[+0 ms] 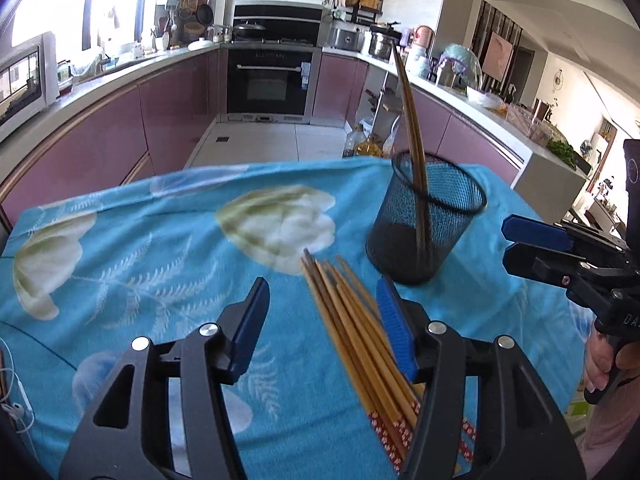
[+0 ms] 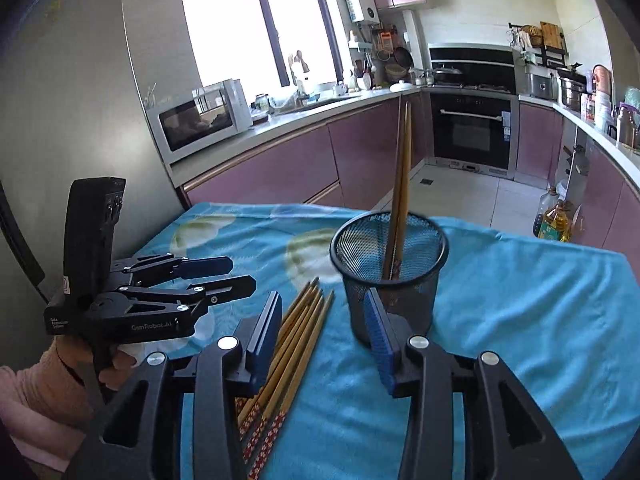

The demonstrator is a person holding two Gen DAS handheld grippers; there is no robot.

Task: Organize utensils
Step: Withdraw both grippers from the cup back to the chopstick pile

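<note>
Chopsticks, tan bamboo with red patterned ends (image 1: 352, 336), lying bundled on blue floral-cloth worktop (image 1: 160, 248) just beside black mesh cup (image 1: 424, 224) holding 2 already. Left gripper (image 1: 324, 320) fingers standing half open, empty, right blue pad (image 1: 394, 332) touching or just beside bundle. Right gripper (image 2: 324, 332) fingers partly open, empty. Advice: separating 1 pair, pinching mid-shaft, tipping upright over cup.
</note>
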